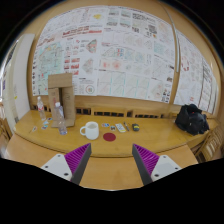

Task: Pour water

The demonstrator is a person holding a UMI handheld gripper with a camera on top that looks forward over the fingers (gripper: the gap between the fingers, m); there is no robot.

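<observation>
The gripper (110, 160) hangs above the near edge of a wooden table (110, 170), its two fingers spread wide apart with nothing between them; the purple pads (77, 158) face each other across bare wood. Well beyond the fingers, toward the middle of the table, a white mug (90, 130) stands upright with its handle turned to one side. Just beside it lies a small red disc (109, 137), perhaps a coaster or lid. Further off to the left stands a clear bottle (59, 117), near a brown cardboard box (61, 92). A few small items (122, 127) lie past the mug, too small to tell apart, and a black bag (191, 119) sits at the far right. Printed sheets (110, 50) cover the wall behind.

The bottle looks like the thing to pour from, though whether it holds water cannot be seen. It is likely thin plastic: light, smooth, and liable to give under a hard squeeze, so a hold around its middle body, firm but not crushing, seems best. The mug is stiff, heavier and breakable, and should stand steady as the receiver
</observation>
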